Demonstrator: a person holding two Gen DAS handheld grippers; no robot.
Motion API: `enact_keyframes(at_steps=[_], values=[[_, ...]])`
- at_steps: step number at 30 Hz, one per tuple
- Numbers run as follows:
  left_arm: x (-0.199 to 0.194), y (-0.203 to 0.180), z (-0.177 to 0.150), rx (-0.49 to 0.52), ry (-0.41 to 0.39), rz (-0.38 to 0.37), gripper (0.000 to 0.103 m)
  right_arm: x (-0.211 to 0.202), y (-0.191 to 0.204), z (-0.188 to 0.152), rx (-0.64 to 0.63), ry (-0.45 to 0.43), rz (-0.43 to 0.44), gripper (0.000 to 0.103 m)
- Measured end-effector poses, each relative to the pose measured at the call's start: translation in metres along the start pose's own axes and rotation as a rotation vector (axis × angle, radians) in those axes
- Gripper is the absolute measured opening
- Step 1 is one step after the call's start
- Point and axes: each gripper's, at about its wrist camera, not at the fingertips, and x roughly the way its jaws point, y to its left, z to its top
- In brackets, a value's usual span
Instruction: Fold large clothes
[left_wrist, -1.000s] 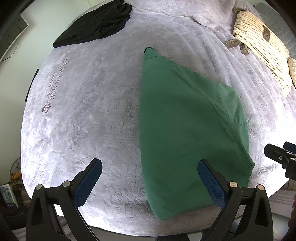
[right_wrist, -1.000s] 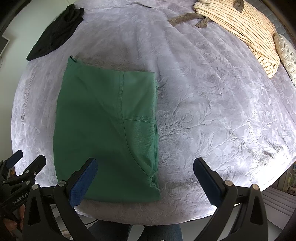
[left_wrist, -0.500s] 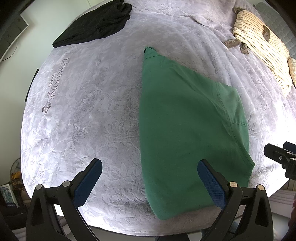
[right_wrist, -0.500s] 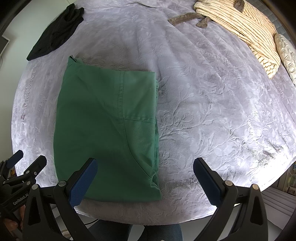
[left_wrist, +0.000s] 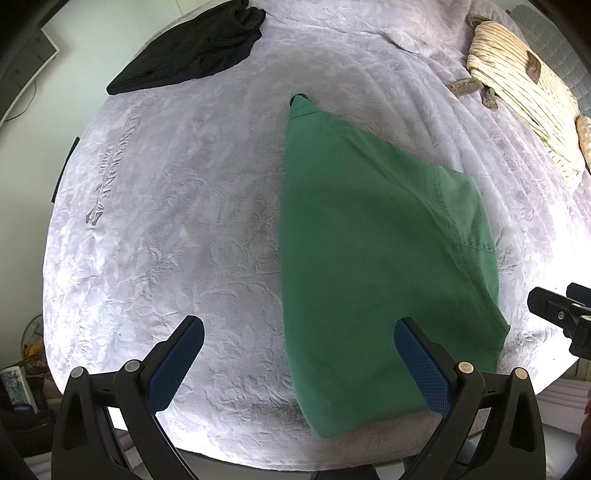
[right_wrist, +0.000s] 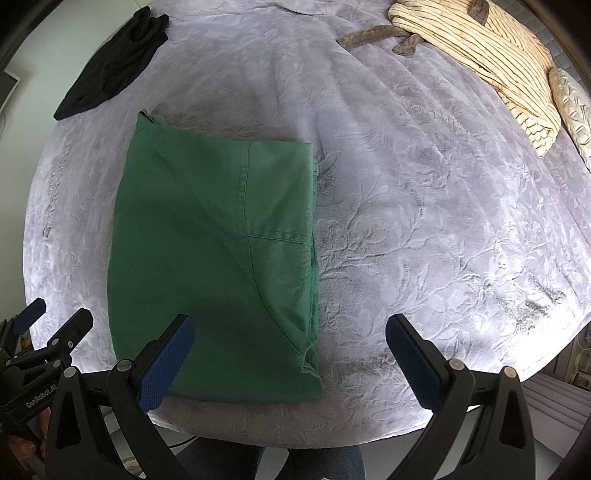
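A green garment (left_wrist: 373, 251) (right_wrist: 207, 251) lies folded into a flat rectangle near the front edge of a bed with a pale embossed cover (left_wrist: 177, 206) (right_wrist: 424, 221). My left gripper (left_wrist: 299, 362) hovers open above the front edge, its right finger over the garment's near corner, nothing between the fingers. My right gripper (right_wrist: 291, 362) is open too, with its left finger above the garment's front edge and its right finger over bare cover. Each gripper appears at the edge of the other's view.
A black garment (left_wrist: 192, 48) (right_wrist: 110, 62) lies crumpled at the far left. A cream striped garment (left_wrist: 528, 99) (right_wrist: 480, 55) with a brown belt lies at the far right, beside a patterned pillow (right_wrist: 572, 107). The bed's front edge (right_wrist: 258, 421) drops off just below the grippers.
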Motion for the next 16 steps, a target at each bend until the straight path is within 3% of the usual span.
enact_keyframes(at_steps=[16], values=[[-0.0029, -0.0077, 0.0021, -0.002, -0.009, 0.012, 0.103, 0.0040, -0.0047, 0.0019, -0.013, 0.017, 0.010, 0.103]])
